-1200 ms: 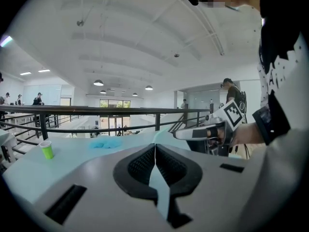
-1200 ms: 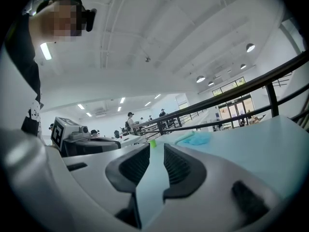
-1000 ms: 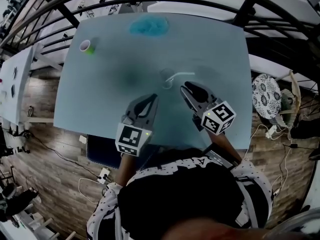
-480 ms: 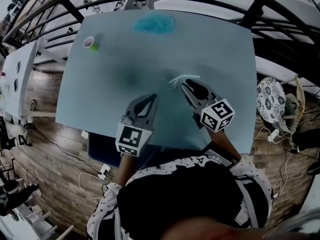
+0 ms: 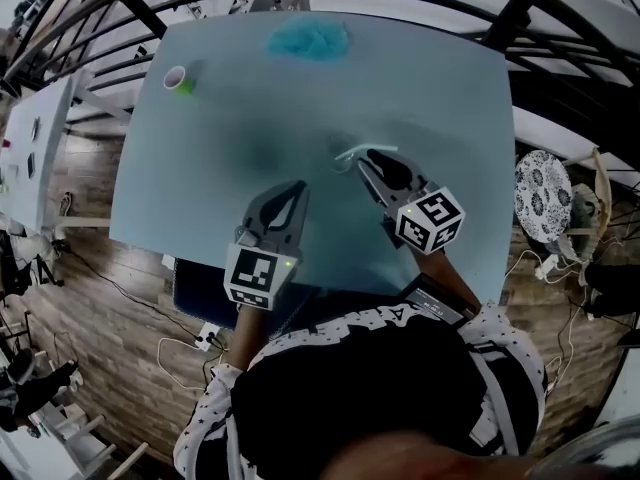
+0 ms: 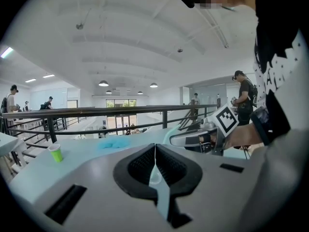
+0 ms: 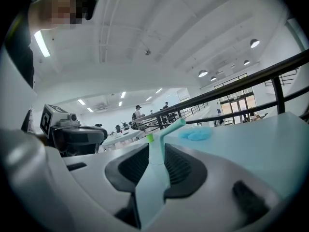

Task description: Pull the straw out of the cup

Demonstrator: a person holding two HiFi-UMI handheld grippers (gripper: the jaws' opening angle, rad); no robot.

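Observation:
A pale bendy straw (image 5: 362,152) lies across the tips of my right gripper (image 5: 366,162), which is shut on it. In the right gripper view the straw (image 7: 163,132) rises from between the jaws and bends to the right. A faint clear cup (image 5: 338,150) stands on the light blue table (image 5: 220,118) at the straw's left end; whether the straw is inside it I cannot tell. My left gripper (image 5: 296,187) hovers lower left of the cup, shut and empty. From the left gripper view the right gripper (image 6: 193,139) and straw (image 6: 169,135) show ahead on the right.
A small green cup (image 5: 180,78) stands at the table's far left corner and a blue cloth (image 5: 308,38) lies at its far edge. A black railing (image 5: 420,8) runs beyond the table. A patterned stool (image 5: 542,196) is on the floor to the right.
My right gripper has moved a little farther from me with the straw. My left gripper has shifted slightly left and forward, still shut.

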